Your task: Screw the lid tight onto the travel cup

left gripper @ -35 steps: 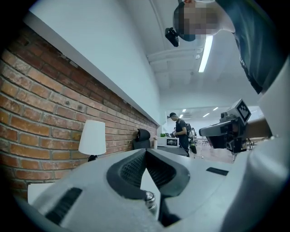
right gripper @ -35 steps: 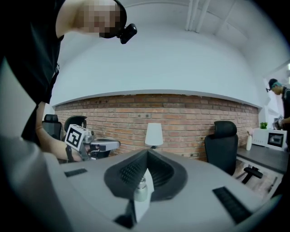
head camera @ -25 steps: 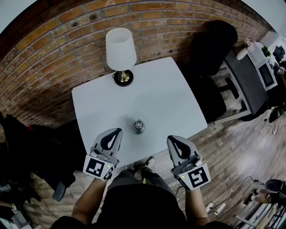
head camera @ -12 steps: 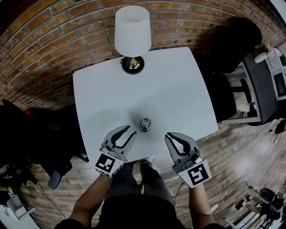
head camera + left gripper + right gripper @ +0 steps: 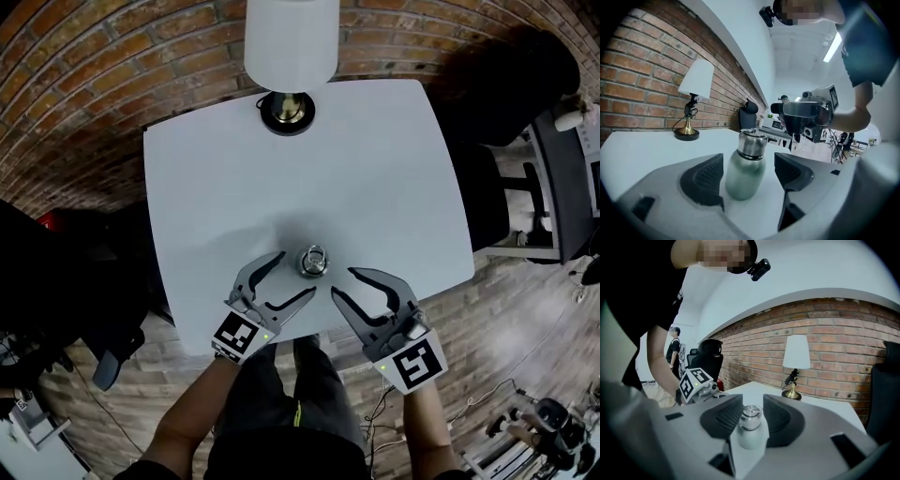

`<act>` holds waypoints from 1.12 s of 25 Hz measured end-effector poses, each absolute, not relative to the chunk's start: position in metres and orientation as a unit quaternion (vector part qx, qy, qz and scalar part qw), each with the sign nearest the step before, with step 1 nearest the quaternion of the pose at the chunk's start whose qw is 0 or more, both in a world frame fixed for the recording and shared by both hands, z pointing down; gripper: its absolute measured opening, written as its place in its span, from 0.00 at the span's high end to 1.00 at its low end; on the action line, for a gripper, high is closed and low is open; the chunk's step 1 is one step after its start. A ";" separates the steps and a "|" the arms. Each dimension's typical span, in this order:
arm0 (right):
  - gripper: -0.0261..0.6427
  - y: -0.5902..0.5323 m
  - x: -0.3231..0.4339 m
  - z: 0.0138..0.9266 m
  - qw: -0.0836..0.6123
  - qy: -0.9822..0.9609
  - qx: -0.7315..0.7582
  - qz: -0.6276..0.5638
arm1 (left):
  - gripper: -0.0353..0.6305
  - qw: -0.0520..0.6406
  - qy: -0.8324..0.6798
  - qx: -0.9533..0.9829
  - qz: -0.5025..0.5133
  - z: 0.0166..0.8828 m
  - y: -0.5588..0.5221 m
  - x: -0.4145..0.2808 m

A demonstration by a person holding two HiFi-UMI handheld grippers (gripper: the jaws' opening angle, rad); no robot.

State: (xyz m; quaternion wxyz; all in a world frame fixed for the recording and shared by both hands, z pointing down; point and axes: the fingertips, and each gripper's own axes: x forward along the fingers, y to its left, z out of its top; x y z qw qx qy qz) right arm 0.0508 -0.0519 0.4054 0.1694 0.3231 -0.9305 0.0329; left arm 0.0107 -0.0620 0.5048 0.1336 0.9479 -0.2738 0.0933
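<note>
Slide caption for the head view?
Head view: left tool and right tool, jaws just opening, face the lidded travel cup standing just beyond their tips on a white table.

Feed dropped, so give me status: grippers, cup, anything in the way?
Left gripper and right gripper open, jaws just opening, nothing gripped. Cup upright on table ahead of both, lid on. Only lamp, far back.

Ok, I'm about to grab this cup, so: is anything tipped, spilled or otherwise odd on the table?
Nothing stands out. The travel cup stands upright on the table with its lid on top and no spill around it; the lamp stands upright near the far edge.
</note>
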 end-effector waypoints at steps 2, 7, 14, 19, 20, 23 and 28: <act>0.72 -0.054 0.044 0.411 0.175 -0.938 0.298 0.017 | 0.45 0.129 -0.265 0.951 0.092 0.512 -0.064 0.016; 0.63 -0.064 0.037 0.425 0.181 -0.953 0.242 0.006 | 0.44 0.126 -0.248 0.957 0.081 0.519 -0.072 0.030; 0.56 -0.072 0.021 0.442 0.169 -0.970 0.172 0.008 | 0.43 0.109 -0.226 0.965 0.074 0.523 -0.078 0.042; 0.55 -0.070 0.007 0.461 0.172 -0.975 0.141 0.009 | 0.43 0.101 -0.224 0.967 0.066 0.526 -0.078 0.044; 0.55 -0.070 0.006 0.463 0.173 -0.975 0.137 0.010 | 0.43 0.102 -0.223 0.967 0.064 0.526 -0.078 0.045; 0.55 -0.074 0.004 0.466 0.172 -0.976 0.133 0.014 | 0.43 0.103 -0.221 0.968 0.059 0.526 -0.079 0.044; 0.56 -0.073 0.002 0.468 0.171 -0.978 0.117 0.025 | 0.43 0.096 -0.220 0.969 0.056 0.525 -0.078 0.045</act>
